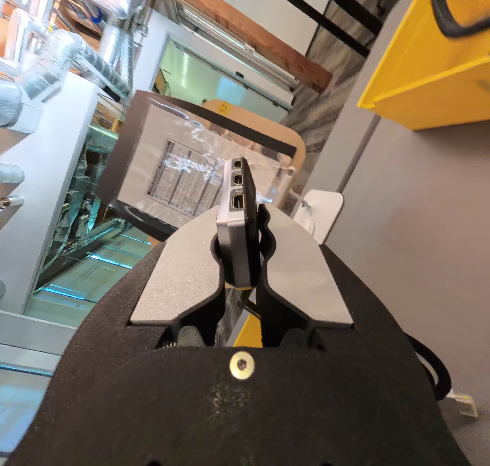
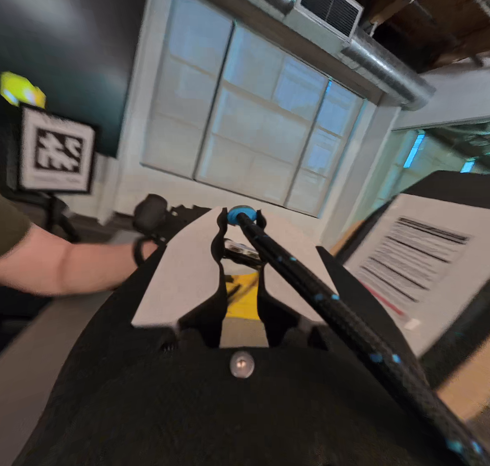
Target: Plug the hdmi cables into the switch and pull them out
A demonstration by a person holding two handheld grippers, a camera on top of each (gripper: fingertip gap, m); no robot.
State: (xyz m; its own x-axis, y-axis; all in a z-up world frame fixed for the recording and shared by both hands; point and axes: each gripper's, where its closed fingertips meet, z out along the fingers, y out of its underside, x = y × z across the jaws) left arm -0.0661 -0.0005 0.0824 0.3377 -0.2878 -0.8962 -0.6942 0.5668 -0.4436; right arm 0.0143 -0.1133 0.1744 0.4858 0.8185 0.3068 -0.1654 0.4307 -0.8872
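Observation:
In the left wrist view my left gripper is shut on the HDMI switch, a small grey and black box held on edge. Three ports on its long side are empty. In the right wrist view my right gripper is shut on the blue plug end of a black braided HDMI cable, which trails back to the lower right. The plug's metal tip is hidden. Through the gap between my right fingers, a silvery part of the switch shows below the plug.
A yellow bin with a black cable stands on the grey table, and a monitor stands behind the switch. A clear network plug lies nearby. A person's forearm and a marker board are at left. The left gripper's tips are roughly 15 centimetres from the right gripper's.

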